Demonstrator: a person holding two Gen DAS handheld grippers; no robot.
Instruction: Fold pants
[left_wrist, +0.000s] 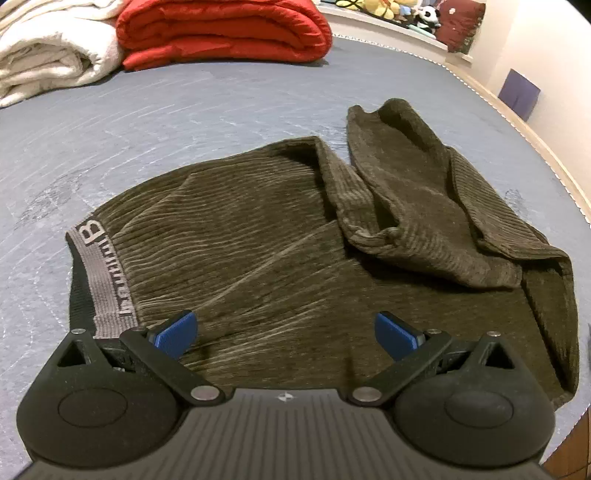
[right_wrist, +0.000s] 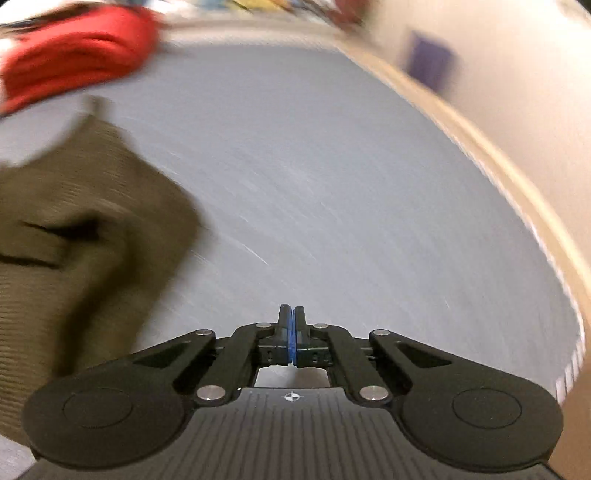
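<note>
— Where are the pants (left_wrist: 280, 236) right now?

— Lying on the grey bed cover (left_wrist: 192, 107), olive corduroy, waistband (left_wrist: 107, 280) with its big letter B towards the left, the legs bunched up and folded back on the right side.

— And the left gripper (left_wrist: 286, 334)?

— It hangs over the seat of the pants, blue pads (left_wrist: 177, 332) spread wide, nothing between them.

— The right gripper (right_wrist: 291, 334)?

— Pinched fully together, pads touching, holding nothing. It points at bare bed cover, with the pants off to its left; that view is smeared.

— Anything else on the bed?

— A folded red quilt (left_wrist: 225, 33) and a cream blanket (left_wrist: 48, 51) at the far end, well apart from the pants.
</note>
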